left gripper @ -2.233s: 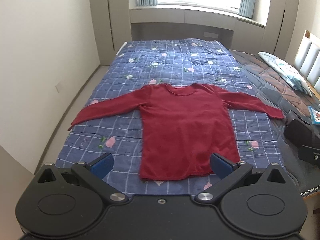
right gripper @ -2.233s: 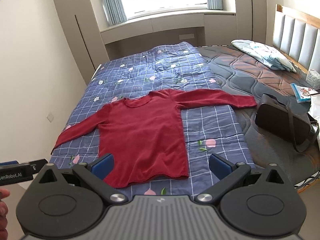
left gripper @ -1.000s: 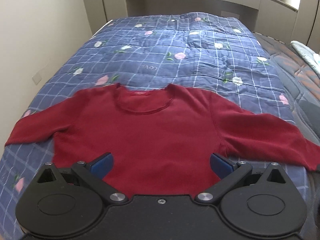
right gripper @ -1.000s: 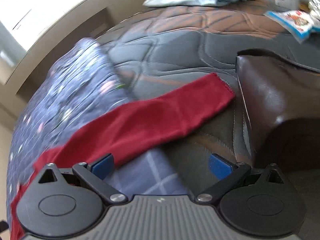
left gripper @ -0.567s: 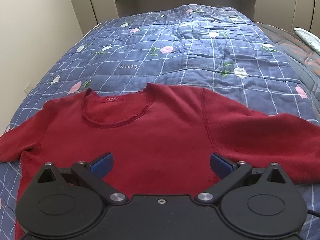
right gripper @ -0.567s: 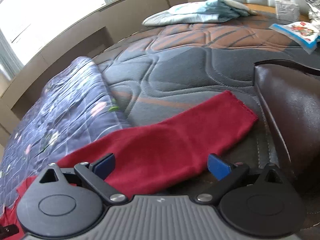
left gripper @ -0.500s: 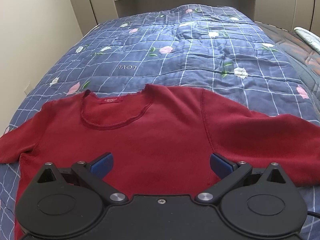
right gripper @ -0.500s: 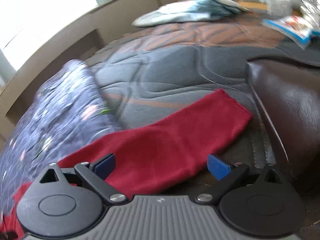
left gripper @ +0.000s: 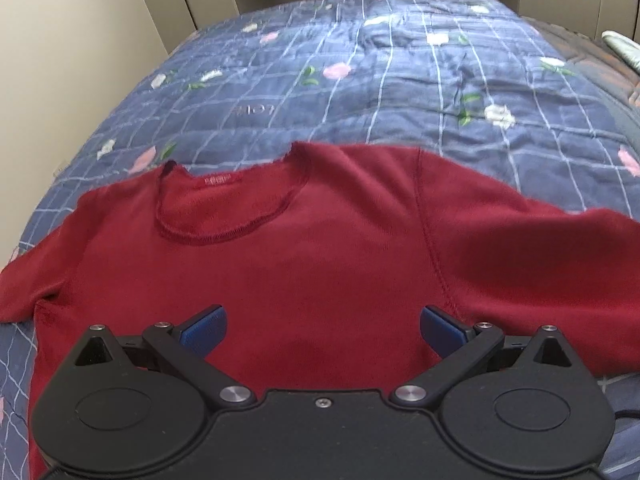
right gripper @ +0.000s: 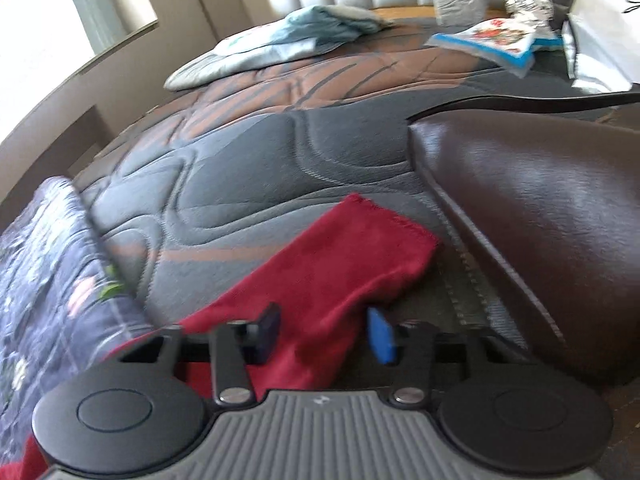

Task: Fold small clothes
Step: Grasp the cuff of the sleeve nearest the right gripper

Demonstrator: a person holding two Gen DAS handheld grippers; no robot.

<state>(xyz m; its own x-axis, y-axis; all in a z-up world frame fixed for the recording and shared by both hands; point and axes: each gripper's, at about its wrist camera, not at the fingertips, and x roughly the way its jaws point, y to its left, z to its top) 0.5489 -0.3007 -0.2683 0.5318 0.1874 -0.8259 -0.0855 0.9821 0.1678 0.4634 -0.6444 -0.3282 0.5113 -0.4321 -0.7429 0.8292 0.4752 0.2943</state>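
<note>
A red long-sleeved top (left gripper: pixel 320 256) lies flat, front up, on a blue checked quilt (left gripper: pixel 392 80). My left gripper (left gripper: pixel 322 326) is open just above the chest of the top, near the right armpit seam. In the right wrist view the right sleeve (right gripper: pixel 332 276) lies across the dark quilted mattress (right gripper: pixel 248 176). My right gripper (right gripper: pixel 326 332) has its jaws partly drawn in on either side of the sleeve, a little back from the cuff. A gap still shows at each pad, so the sleeve is not pinched.
A brown leather bag (right gripper: pixel 532 216) sits close to the right of the sleeve cuff. A pale pillow (right gripper: pixel 280 44) and a blue snack packet (right gripper: pixel 496 44) lie further back by the headboard. A wall and cabinets border the bed's left side.
My right gripper has dropped onto the sleeve and its jaws have narrowed around it. My left gripper has moved slightly closer to the top and stays open.
</note>
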